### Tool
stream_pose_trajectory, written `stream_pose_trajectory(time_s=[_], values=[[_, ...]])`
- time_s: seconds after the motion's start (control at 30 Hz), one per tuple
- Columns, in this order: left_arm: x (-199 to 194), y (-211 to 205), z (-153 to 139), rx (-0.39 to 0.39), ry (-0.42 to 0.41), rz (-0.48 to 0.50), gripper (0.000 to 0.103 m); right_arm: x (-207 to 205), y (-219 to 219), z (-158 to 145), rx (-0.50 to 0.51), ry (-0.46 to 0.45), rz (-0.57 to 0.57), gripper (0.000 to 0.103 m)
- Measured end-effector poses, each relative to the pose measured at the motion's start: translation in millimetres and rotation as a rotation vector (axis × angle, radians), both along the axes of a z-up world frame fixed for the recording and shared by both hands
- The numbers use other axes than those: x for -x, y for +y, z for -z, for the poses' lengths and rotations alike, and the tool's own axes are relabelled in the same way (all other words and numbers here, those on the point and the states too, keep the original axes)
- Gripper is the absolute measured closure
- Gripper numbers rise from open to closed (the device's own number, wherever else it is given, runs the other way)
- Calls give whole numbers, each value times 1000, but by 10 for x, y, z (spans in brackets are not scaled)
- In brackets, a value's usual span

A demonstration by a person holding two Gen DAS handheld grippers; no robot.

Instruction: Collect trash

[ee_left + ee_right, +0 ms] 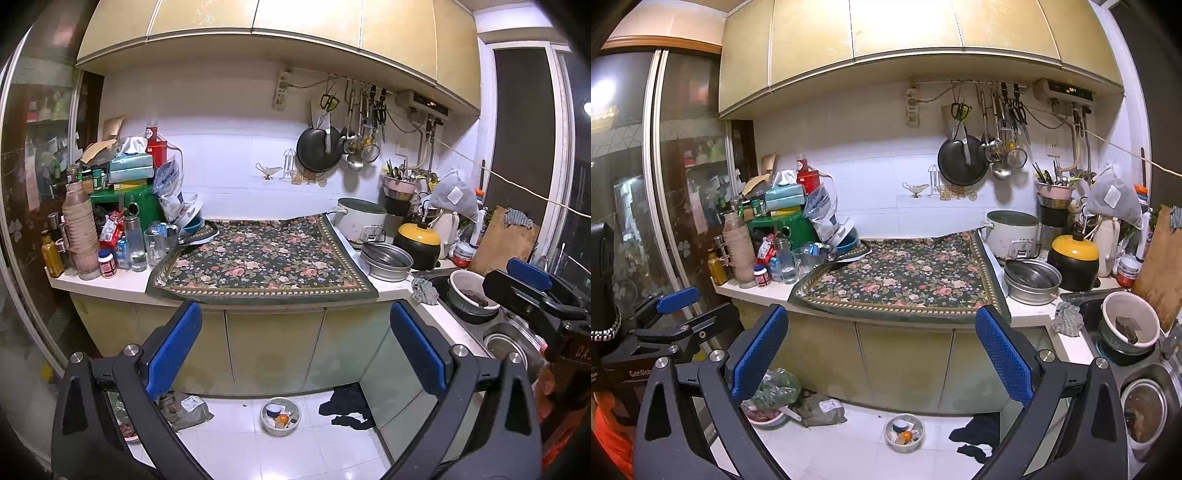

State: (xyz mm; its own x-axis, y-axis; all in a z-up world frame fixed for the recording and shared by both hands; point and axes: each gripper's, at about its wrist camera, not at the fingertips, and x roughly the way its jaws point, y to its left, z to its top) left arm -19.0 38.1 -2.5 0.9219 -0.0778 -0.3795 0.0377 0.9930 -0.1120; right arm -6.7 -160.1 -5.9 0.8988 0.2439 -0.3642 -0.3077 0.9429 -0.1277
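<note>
My left gripper [295,332] is open and empty, held in front of the counter's lower cabinets. My right gripper [881,332] is open and empty too; it also shows at the right edge of the left wrist view [517,277]. A small bowl of scraps [280,416] with an orange piece sits on the white floor tiles, also in the right wrist view [904,432]. A grey plastic bag [188,408] lies on the floor to its left [822,409]. A dark cloth [347,406] lies to its right [977,432].
A floral cloth [262,258] covers the counter middle. Bottles, jars and boxes [110,221] crowd the left end. A rice cooker [360,221], metal pan [386,260] and yellow-lidded pot [419,240] stand right. The sink [472,299] holds bowls. A green bag [775,389] lies on the floor.
</note>
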Motion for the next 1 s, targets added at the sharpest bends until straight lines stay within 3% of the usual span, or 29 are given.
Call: stream_pose_trajectory(time_s=[1.0], values=[[-94, -126, -80, 14, -15, 36, 1, -12, -110, -23, 4, 25, 12, 2]])
